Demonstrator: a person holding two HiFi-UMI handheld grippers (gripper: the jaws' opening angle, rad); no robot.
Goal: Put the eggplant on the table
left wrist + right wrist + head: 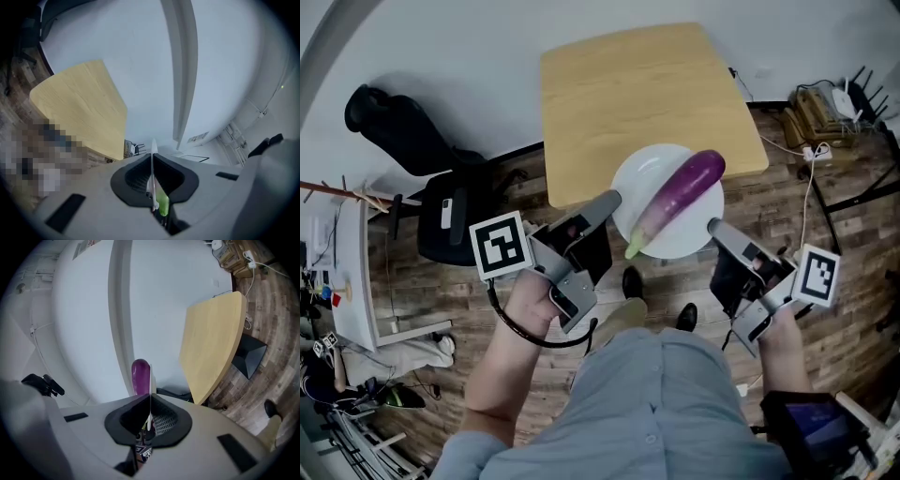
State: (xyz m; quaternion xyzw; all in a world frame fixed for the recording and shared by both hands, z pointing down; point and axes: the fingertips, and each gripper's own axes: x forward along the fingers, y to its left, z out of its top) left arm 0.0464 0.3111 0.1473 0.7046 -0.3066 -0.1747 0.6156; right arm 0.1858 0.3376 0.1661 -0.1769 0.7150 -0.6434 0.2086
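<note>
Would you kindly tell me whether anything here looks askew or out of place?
The eggplant lies diagonally on the plate, its green stem end poking over the rim by the left claw. Only that and the right claw, pinching the rim, hold it up.

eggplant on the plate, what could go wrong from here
1. The eggplant lies loose on the plate, with its green stem end past the near rim. A tilt could roll it off onto the floor.
2. The left claw and right claw pinch only the thin rim, so the plate might slip or tip.
3. The plate hangs mostly short of the table.
</note>
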